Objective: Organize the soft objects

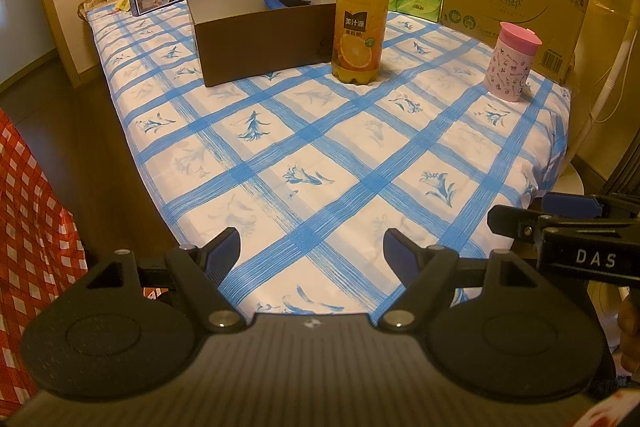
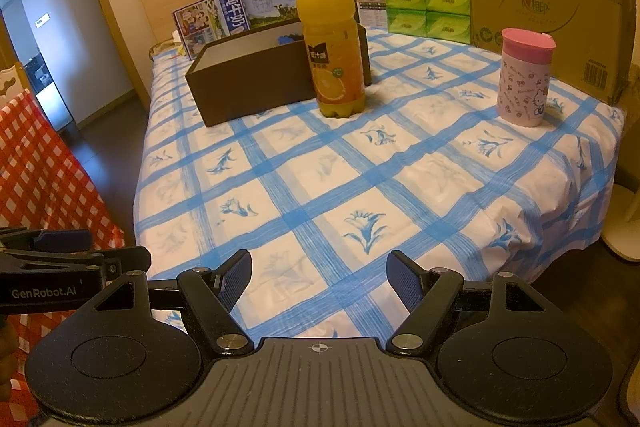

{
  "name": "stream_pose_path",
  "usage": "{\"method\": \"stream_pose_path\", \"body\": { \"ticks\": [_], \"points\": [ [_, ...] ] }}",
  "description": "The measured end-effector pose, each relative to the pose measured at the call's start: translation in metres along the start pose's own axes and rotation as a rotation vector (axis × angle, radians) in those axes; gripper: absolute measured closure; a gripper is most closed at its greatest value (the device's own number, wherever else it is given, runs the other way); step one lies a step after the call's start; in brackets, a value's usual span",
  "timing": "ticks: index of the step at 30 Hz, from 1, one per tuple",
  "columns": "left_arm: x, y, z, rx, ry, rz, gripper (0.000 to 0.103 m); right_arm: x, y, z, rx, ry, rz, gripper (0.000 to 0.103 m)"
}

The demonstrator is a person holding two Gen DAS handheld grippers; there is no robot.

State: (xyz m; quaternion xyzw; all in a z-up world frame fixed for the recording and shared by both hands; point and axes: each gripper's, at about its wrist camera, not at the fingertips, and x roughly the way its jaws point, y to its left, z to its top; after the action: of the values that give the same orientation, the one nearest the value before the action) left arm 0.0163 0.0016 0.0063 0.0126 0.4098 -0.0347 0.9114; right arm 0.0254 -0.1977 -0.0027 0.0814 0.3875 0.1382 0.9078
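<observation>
- Two grippers are hovering low at the near edge of the bed [image 1: 320, 147]: the left gripper [image 1: 312, 251] and right gripper [image 2: 320, 275] are both standing apart, holding nothing.
- Soft blue-and-black items [image 1: 286, 2] are lying inside the brown box [image 1: 264, 43], well away.
- Reaching in is risking a topple, I judge: the juice bottle [image 1: 362, 7] is standing touching the box; the pink cup [image 1: 510, 63] is standing clear.

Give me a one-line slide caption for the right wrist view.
Right gripper, open and empty, above blue-checked bedsheet; brown box, orange juice bottle, pink cup beyond.
</observation>
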Motion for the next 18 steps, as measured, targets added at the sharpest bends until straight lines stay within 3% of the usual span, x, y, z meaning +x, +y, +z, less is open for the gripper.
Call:
{"method": "stream_pose_path", "body": {
  "ticks": [18],
  "points": [
    [0.0007, 0.0005, -0.0004, 0.001, 0.002, -0.002, 0.026, 0.0006, 0.0003, -0.0001, 0.002, 0.001, 0.000, 0.029]
  ]
}}
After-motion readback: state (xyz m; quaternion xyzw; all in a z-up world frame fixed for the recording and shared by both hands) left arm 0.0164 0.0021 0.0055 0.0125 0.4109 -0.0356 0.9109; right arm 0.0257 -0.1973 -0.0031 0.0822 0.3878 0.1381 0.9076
